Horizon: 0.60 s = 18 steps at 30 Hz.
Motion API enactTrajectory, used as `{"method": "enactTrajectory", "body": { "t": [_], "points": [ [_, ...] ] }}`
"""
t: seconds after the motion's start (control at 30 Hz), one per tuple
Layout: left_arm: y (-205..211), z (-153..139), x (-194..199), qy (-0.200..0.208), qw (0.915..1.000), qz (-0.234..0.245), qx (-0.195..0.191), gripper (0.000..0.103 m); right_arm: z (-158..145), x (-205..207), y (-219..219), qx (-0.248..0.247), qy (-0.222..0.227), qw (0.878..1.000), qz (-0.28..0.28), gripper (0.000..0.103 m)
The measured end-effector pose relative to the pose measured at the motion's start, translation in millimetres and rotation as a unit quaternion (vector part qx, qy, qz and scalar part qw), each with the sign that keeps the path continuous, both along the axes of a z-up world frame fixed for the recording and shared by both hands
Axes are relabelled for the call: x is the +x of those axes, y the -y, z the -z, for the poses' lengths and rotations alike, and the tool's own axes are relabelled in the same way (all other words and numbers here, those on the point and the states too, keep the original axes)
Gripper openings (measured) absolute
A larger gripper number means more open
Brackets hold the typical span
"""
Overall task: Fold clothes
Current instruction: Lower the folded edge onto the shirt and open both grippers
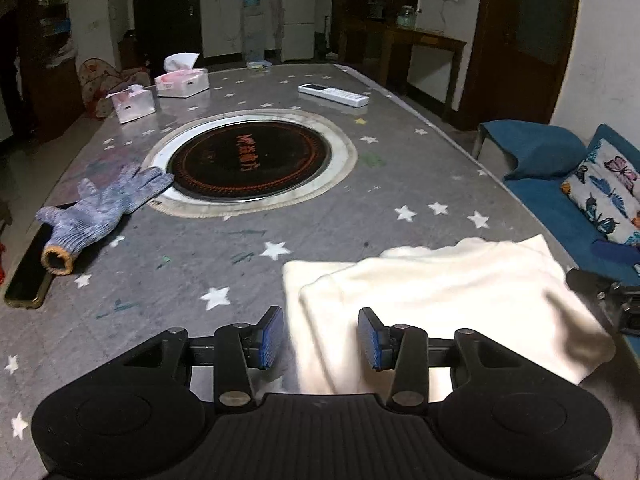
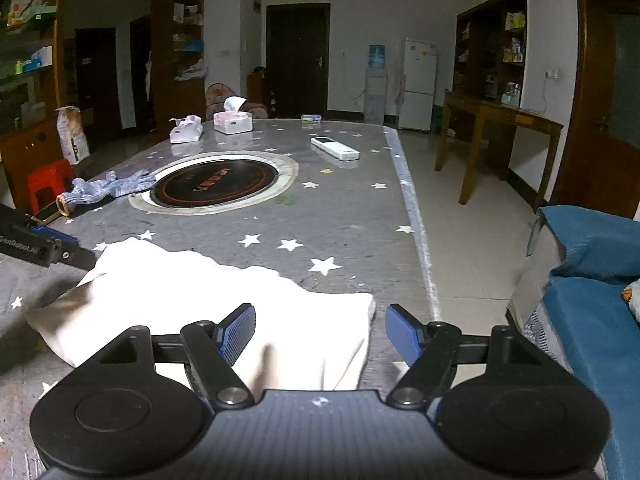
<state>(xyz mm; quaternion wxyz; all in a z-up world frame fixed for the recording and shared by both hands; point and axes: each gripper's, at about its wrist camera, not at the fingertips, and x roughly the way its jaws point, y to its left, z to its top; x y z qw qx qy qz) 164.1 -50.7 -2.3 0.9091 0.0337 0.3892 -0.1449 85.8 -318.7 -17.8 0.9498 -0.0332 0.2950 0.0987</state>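
A white garment [image 1: 440, 300] lies folded in a soft pile on the grey star-patterned table [image 1: 320, 216], near its front right corner. My left gripper [image 1: 321, 338] hangs open over the garment's left edge, and the blue pads [image 1: 272, 336] stand apart from the cloth. In the right wrist view the same garment [image 2: 192, 292] spreads below my right gripper [image 2: 320, 332], whose jaws are wide open above its right end with nothing pinched. Part of the right gripper [image 1: 616, 304] shows at the left view's right edge. The left gripper's body [image 2: 40, 246] shows at the right view's left edge.
A blue knit glove [image 1: 104, 204] lies partly on a dark phone [image 1: 28, 268] at the left. A round black hotplate [image 1: 250, 160] sits mid-table, with tissue boxes [image 1: 182, 82] and a white remote [image 1: 334, 94] beyond. The table edge [image 2: 420, 240] and a blue sofa [image 2: 592, 300] are to the right.
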Motion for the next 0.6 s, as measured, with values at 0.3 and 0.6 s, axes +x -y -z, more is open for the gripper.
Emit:
{"method": "enactTrajectory", "body": {
  "t": [0.3,0.6],
  "points": [
    [26.8,8.2,17.4,-0.005,0.9987,0.043,-0.026,0.023,8.9,18.6,-10.7,0.043,-0.024,0.998,-0.024,0.066],
    [40.2,26.6,40.7,-0.030,0.9983,0.046,-0.018,0.023,23.9,39.7,-18.7,0.053,-0.045,0.997,-0.034,0.064]
  ]
}}
